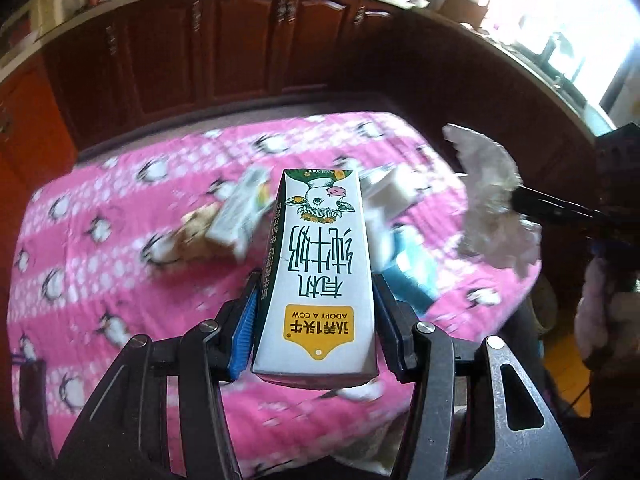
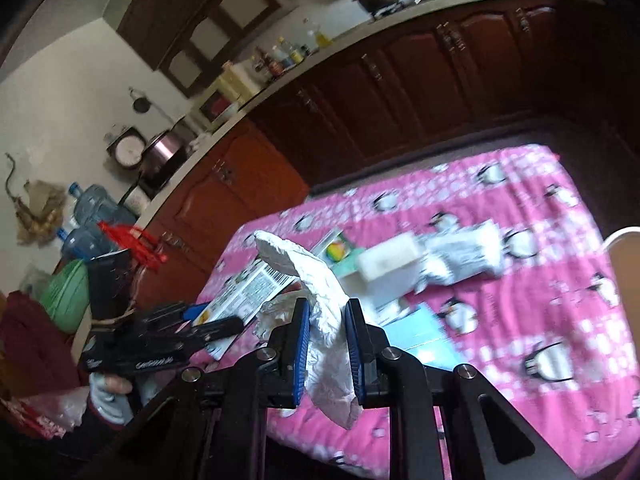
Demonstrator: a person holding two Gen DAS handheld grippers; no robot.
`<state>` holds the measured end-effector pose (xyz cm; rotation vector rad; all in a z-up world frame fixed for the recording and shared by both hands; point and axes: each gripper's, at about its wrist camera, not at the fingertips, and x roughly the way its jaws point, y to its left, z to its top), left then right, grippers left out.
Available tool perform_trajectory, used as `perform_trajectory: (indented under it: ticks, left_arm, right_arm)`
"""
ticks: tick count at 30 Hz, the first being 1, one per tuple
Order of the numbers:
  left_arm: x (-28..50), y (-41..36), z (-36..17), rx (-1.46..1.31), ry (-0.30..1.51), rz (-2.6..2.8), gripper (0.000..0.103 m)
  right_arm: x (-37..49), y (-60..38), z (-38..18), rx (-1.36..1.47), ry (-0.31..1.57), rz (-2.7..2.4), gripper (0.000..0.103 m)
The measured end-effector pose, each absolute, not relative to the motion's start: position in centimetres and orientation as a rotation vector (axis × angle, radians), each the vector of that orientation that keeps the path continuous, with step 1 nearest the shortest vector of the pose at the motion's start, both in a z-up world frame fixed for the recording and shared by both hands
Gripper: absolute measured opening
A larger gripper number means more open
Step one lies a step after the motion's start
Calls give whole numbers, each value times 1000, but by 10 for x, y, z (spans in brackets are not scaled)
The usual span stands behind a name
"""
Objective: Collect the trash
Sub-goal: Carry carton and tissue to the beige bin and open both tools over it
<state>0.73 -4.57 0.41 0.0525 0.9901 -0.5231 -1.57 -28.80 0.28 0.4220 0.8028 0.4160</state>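
A white and green milk carton (image 1: 316, 264) with a cow picture is clamped between the blue pads of my left gripper (image 1: 316, 284), lifted above the table. My right gripper (image 2: 327, 306) is shut on a crumpled white tissue (image 2: 320, 280), also raised off the cloth. In the left wrist view, the right gripper (image 1: 560, 212) reaches in from the right with the tissue (image 1: 492, 208). In the right wrist view, the left gripper (image 2: 218, 320) appears at the left with the carton (image 2: 248, 292), held by a gloved hand (image 2: 108, 396).
A table with a pink penguin cloth (image 2: 540, 320) carries a white box (image 2: 388, 264), a crumpled wrapper (image 2: 464, 256), a teal sheet (image 2: 420, 332) and a small packet (image 1: 240, 208). Dark wooden cabinets (image 1: 240, 52) stand behind. A chair back (image 2: 624, 248) is at the right edge.
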Motion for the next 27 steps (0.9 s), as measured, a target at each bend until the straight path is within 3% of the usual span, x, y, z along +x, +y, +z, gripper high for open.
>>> perform_trajectory:
  ticks: [11, 27]
  left_arm:
    - [22, -174, 14, 96, 969, -700, 51]
    - [56, -381, -42, 164, 1084, -841, 51]
  right_arm:
    - [-45, -399, 17, 392, 734, 22, 17]
    - [-51, -544, -73, 446, 886, -372, 17]
